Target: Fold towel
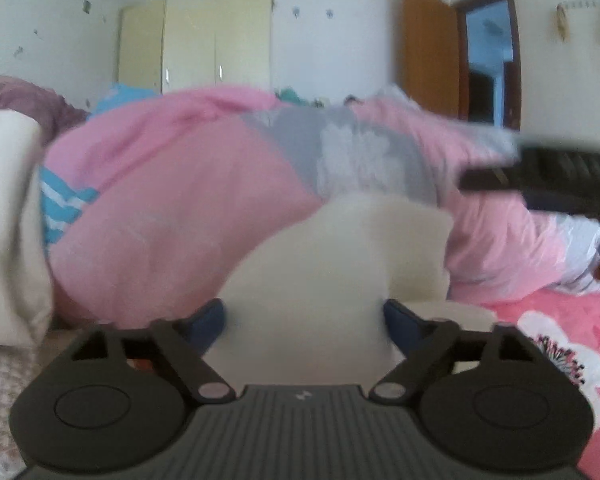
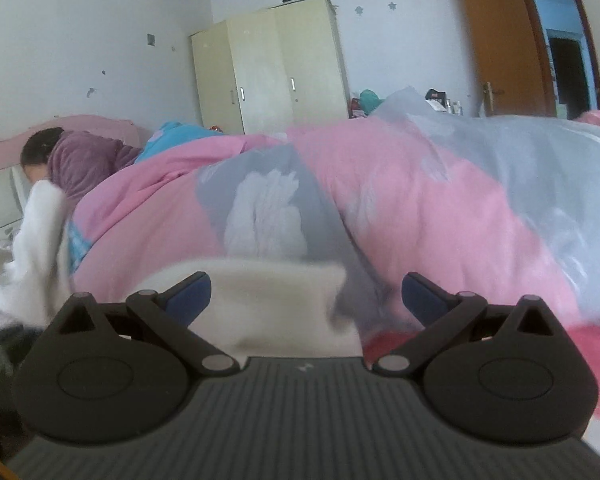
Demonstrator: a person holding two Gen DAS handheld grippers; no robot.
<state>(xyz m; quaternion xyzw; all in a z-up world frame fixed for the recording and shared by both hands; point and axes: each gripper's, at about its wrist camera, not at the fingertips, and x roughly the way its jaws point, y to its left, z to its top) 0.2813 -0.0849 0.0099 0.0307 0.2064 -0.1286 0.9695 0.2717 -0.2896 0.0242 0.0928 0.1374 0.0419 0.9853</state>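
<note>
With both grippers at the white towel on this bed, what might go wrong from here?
1. In the right wrist view the towel lies beside only one pad of the right gripper; the wide jaws may close on air.
2. The left gripper has towel between open jaws; it may slip before a grip.
3. The bulky pink quilt right behind could get pinched with the towel.
</note>
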